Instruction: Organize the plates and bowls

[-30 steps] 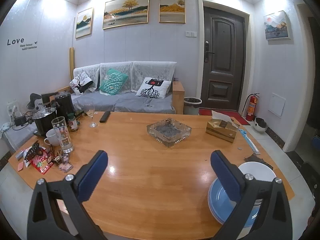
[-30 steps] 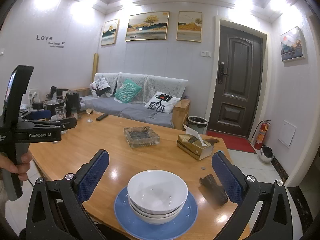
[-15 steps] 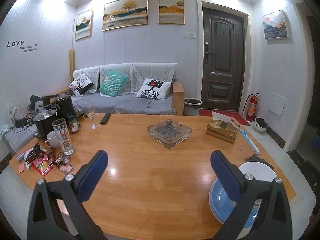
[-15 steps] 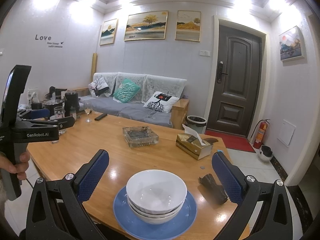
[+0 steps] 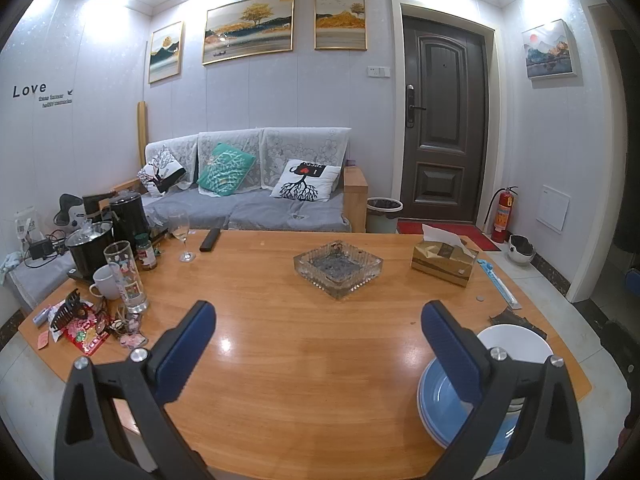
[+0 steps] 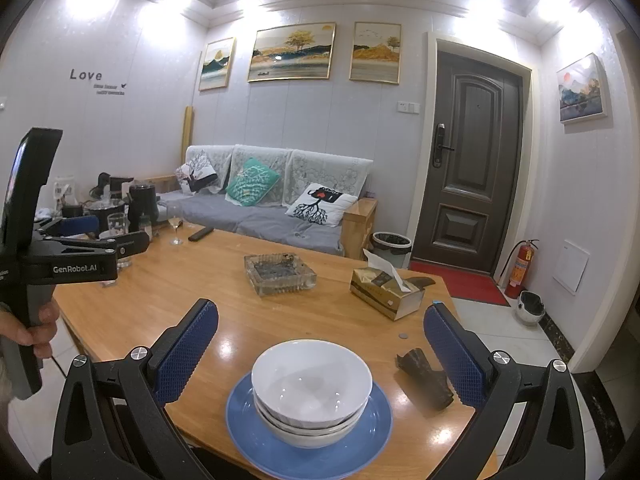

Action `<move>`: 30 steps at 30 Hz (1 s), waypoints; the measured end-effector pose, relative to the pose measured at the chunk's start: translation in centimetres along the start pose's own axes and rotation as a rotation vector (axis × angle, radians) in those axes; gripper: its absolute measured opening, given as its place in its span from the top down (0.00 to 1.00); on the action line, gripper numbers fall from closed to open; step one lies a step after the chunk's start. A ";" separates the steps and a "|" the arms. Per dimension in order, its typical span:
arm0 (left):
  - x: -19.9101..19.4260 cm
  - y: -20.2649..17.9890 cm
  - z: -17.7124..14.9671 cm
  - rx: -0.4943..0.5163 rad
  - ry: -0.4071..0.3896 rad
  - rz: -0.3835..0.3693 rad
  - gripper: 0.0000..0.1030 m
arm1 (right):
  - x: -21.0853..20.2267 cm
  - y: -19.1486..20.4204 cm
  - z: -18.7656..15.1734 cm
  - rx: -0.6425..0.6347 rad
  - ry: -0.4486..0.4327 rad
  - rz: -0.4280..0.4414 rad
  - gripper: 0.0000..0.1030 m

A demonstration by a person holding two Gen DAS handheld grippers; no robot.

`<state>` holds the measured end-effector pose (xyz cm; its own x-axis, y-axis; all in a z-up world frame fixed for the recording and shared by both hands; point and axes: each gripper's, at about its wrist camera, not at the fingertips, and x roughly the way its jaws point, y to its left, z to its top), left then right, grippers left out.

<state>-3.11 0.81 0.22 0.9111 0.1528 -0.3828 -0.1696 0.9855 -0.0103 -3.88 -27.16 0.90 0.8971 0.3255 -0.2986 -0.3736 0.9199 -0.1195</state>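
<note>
A stack of white bowls sits on a blue plate at the near right corner of the wooden table. My right gripper is open and empty, held above the table with the bowls between and below its fingers. My left gripper is open and empty over the table's near middle. In the left wrist view the bowls and blue plate lie behind its right finger, partly hidden. The left gripper also shows in the right wrist view, held by a hand at the left.
A glass ashtray stands mid-table, a tissue box at the right. Cups, a glass, a kettle and small clutter crowd the left end. A dark object lies right of the plate. A sofa stands behind the table.
Both grippers have hardly moved; the views shift only slightly. The bowls and plate stay where they were.
</note>
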 end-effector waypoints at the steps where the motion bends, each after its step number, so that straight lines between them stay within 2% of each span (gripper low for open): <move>1: 0.0 0.0 0.0 0.000 0.000 0.000 0.01 | 0.0 0.0 0.0 0.000 0.001 0.001 0.01; 30: -0.1 -0.2 0.3 -0.001 -0.011 -0.003 0.01 | 0.0 0.2 0.2 0.001 0.009 0.003 0.01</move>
<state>-3.09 0.62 0.56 0.9157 0.1507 -0.3724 -0.1671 0.9859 -0.0119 -3.90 -26.88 1.09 0.8940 0.3260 -0.3074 -0.3755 0.9193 -0.1173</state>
